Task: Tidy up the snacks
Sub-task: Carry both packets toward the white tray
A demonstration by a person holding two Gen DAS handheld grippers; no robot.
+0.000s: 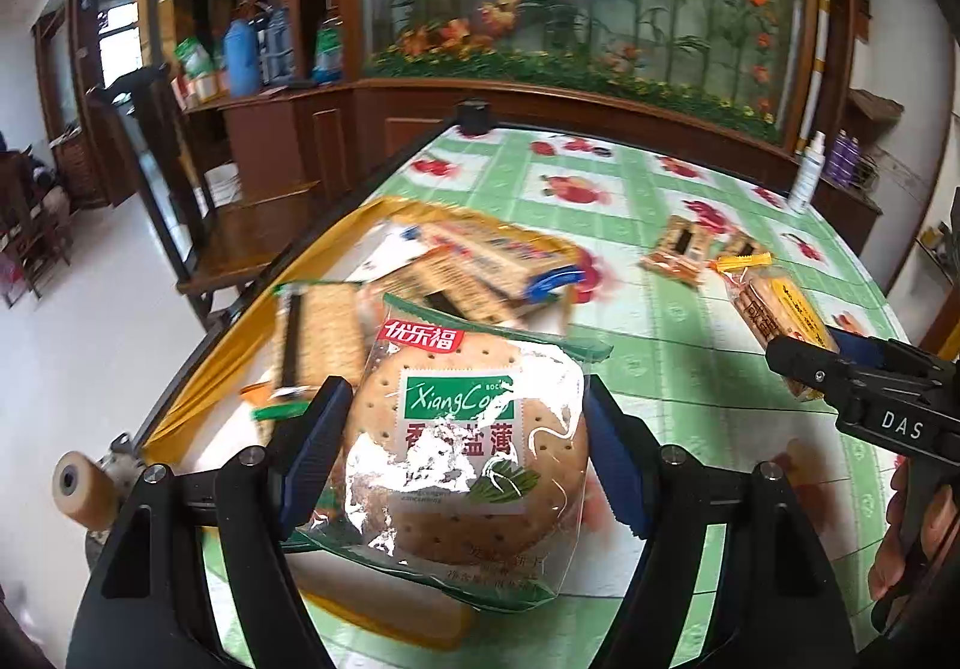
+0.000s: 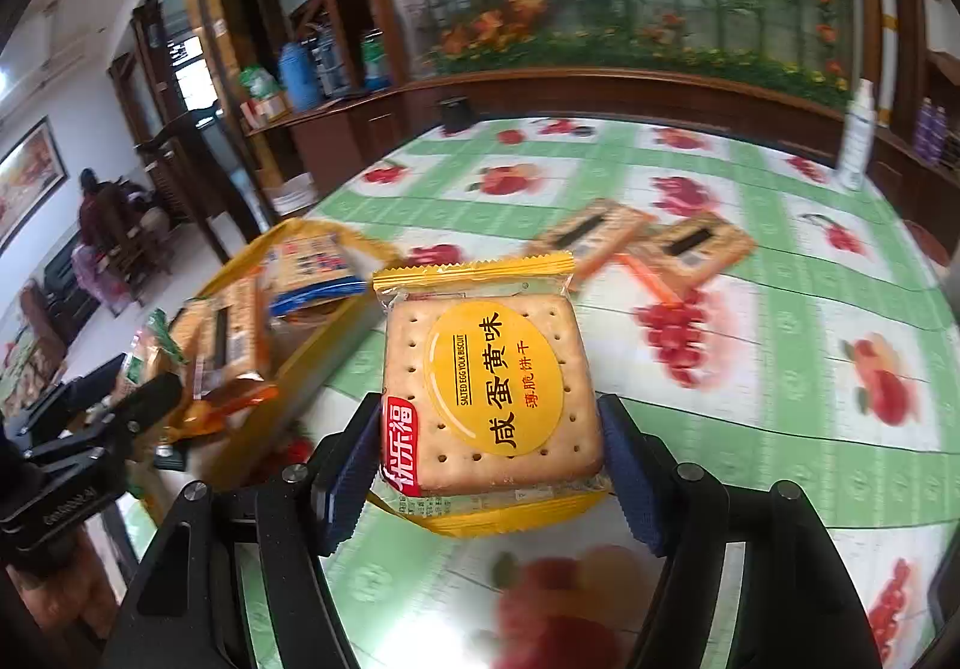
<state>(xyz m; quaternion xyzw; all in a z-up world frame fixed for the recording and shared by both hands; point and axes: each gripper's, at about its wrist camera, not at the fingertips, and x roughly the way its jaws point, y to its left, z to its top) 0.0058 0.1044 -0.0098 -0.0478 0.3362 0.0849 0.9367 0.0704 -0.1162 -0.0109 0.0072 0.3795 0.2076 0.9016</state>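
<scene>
Two packets are in my jaws: my left gripper is clamped on a round cracker pack, my right gripper on a square biscuit pack. Several packs lie in the yellow tray at the desk's left edge; two packs wait mid-desk.

Left tongs: matte black frame w/ silver round screws, blue ribbed pads. Right tongs: same build; white "DAS" lettering on its side. Bare skin of right hand behind it.
</scene>
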